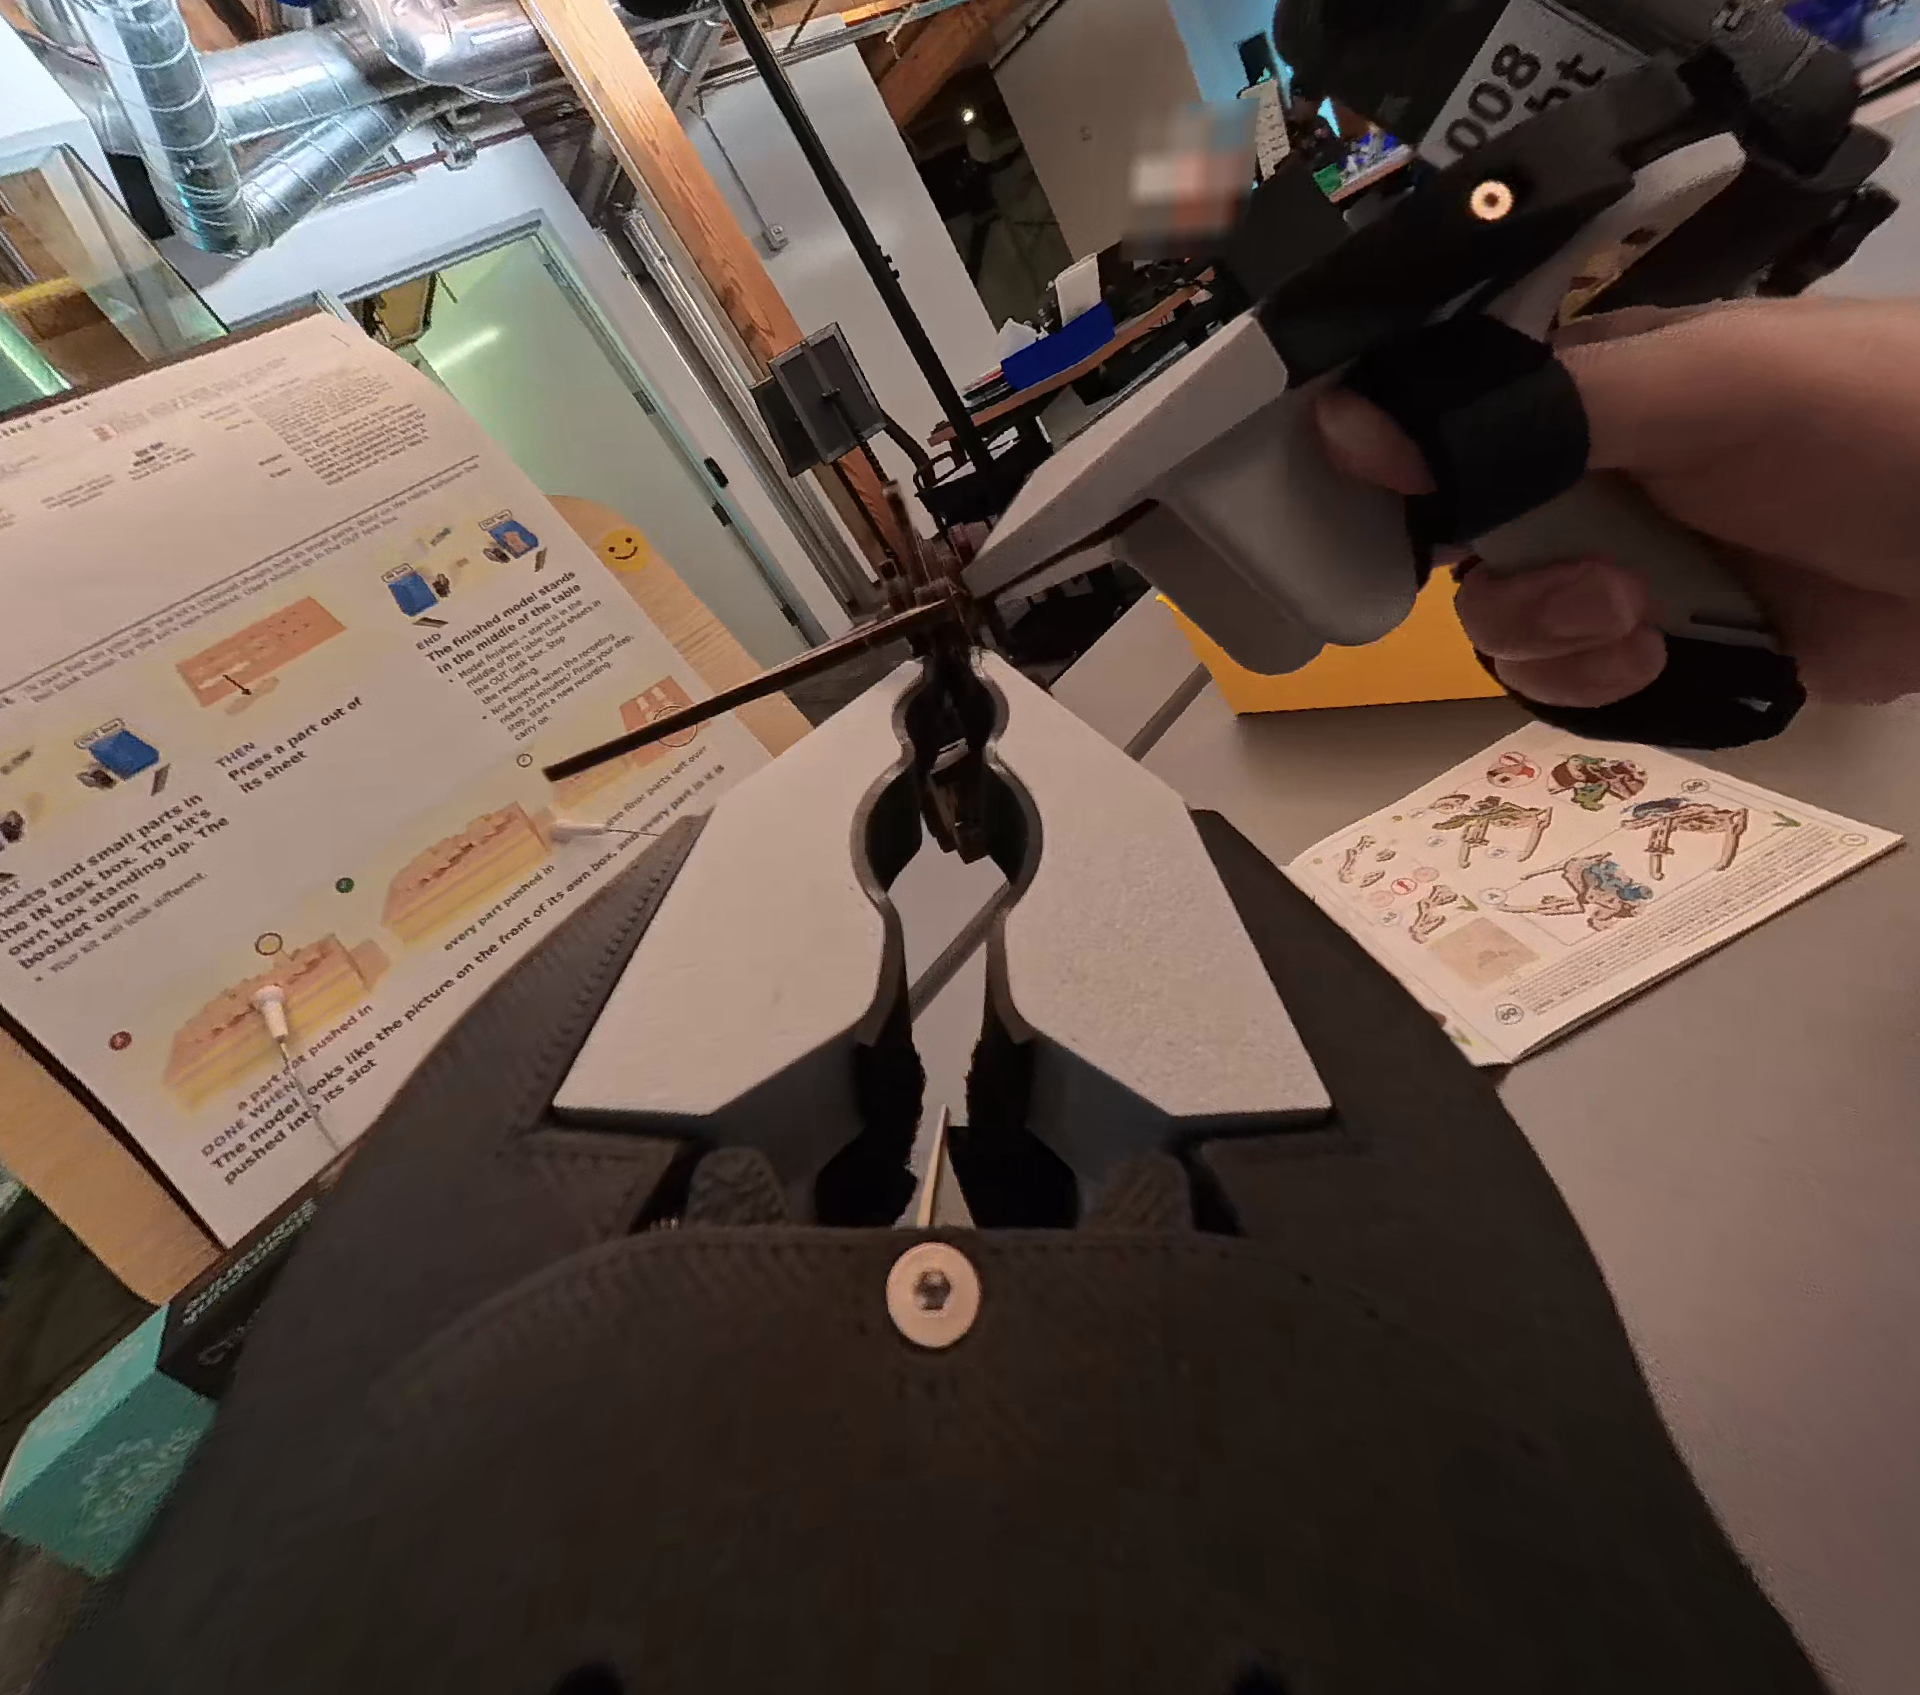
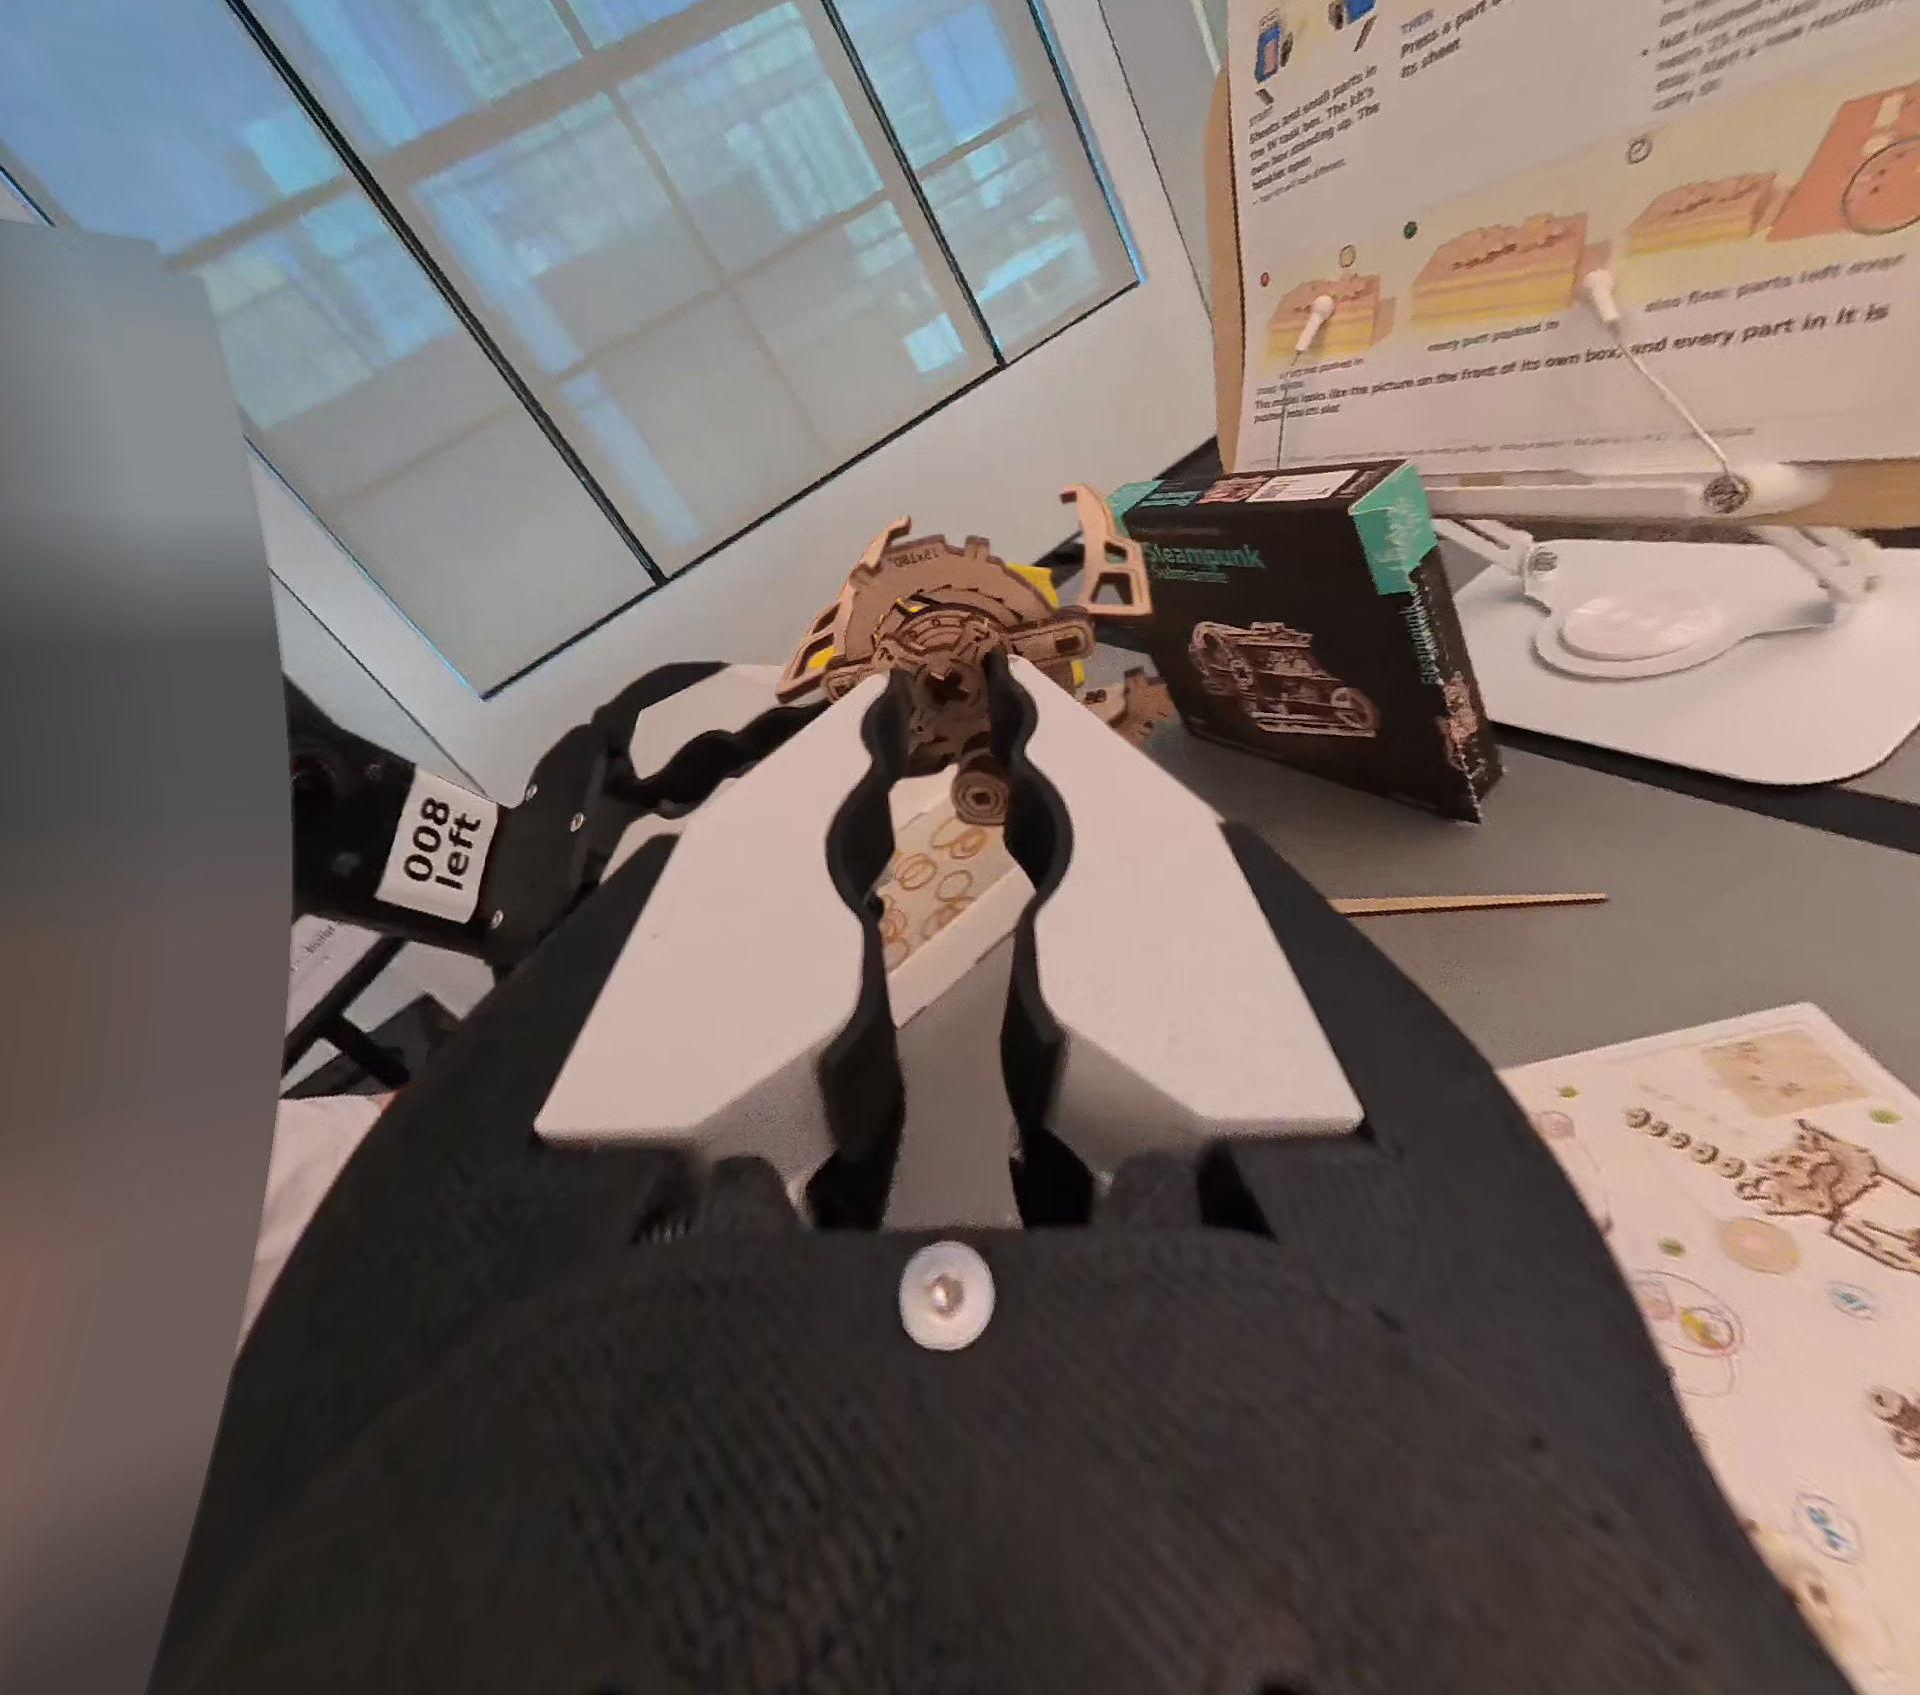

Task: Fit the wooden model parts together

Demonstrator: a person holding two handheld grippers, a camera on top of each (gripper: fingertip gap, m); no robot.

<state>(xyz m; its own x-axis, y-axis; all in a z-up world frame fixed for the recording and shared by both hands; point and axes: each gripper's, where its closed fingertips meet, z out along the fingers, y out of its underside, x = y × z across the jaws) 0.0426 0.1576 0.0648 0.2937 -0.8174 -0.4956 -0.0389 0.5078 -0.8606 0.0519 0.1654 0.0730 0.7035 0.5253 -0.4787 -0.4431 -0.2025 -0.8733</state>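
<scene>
The round wooden model (image 2: 914,596), a geared disc with curved arms, is held up above the table. My left gripper (image 1: 948,679) is shut on it; in the left wrist view the model (image 1: 943,772) shows edge-on between the fingers. A thin dark stick (image 1: 727,695) juts out of it to the left. My right gripper (image 2: 940,674) is shut on a small wooden hub part (image 2: 940,700) at the model's centre. The right gripper (image 1: 971,585), held by a hand, meets the model from the right. The left gripper (image 2: 790,705) shows at left in the right wrist view.
The dark kit box (image 2: 1309,648) stands on the grey table beside an instruction board (image 2: 1558,87) on a white stand (image 2: 1662,658). A loose wooden stick (image 2: 1465,900), a booklet (image 1: 1590,876) and a white tray of rubber bands (image 2: 935,897) lie on the table. A yellow bin (image 1: 1351,669) sits behind. Only a small space, under 4 cm, lies between the two pairs of fingers.
</scene>
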